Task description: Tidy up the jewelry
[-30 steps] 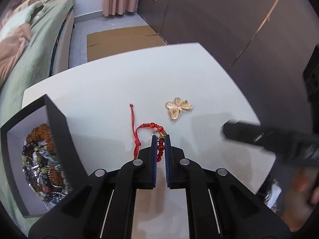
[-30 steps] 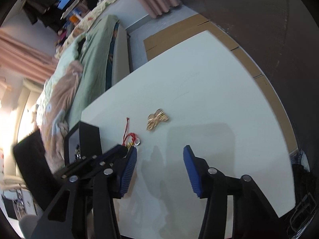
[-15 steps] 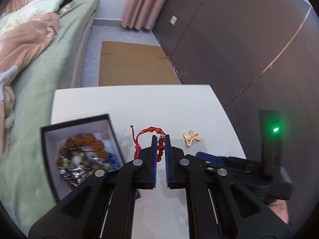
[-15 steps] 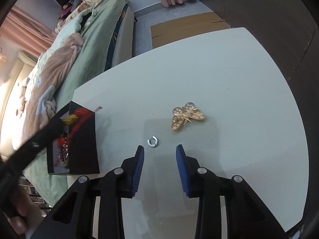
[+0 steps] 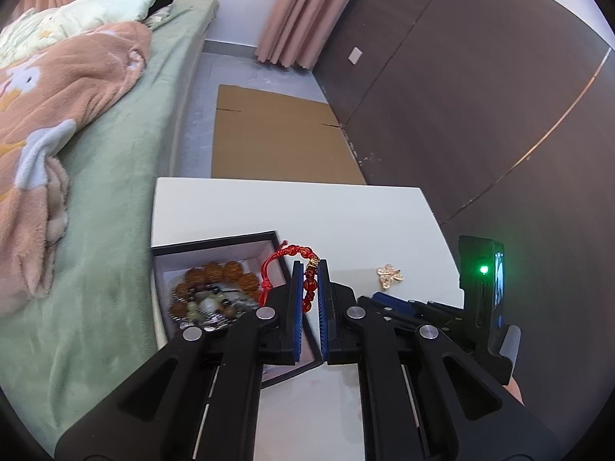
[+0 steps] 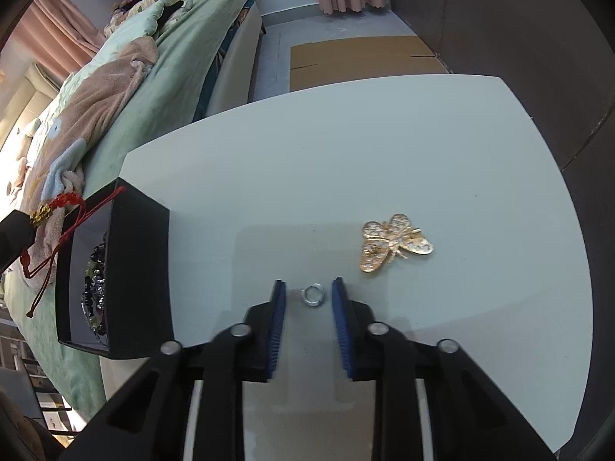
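Jewelry is spread between a white table [image 6: 384,153] and an open black box: a red beaded bracelet with a gold bead and a knotted red cord [image 5: 309,282], a small silver split ring [image 6: 313,294], and a gold butterfly-shaped brooch [image 6: 396,242] with filigree wings. The red beaded bracelet is clamped between the blue pads of the left gripper [image 5: 310,280], whose jaws are closed on it; its cord loop is seen hanging at 9 o'clock of the pads, above the box's right wall, clear of the table. In the right wrist view the same cord [image 6: 57,226] is seen dangling over the box, at 9 o'clock of the frame.

The small silver split ring lies flat on the table between the blue pads of the right gripper [image 6: 309,299], which have just been closing; a gap is still visible on each side of the ring, so it is not gripped. The gold butterfly-shaped brooch lies at 2 o'clock of the ring, near it but apart.

Most of the bracelet's beads are hidden by the left pads. The box's near corner is covered by the left gripper's body.

The open black rectangular box with a pale lining [image 5: 215,247] stands at the table's left edge and holds a heap of beaded bracelets [image 5: 215,288]: brown, dark, pale green and silvery ones are made out, though single strands cannot be told apart.
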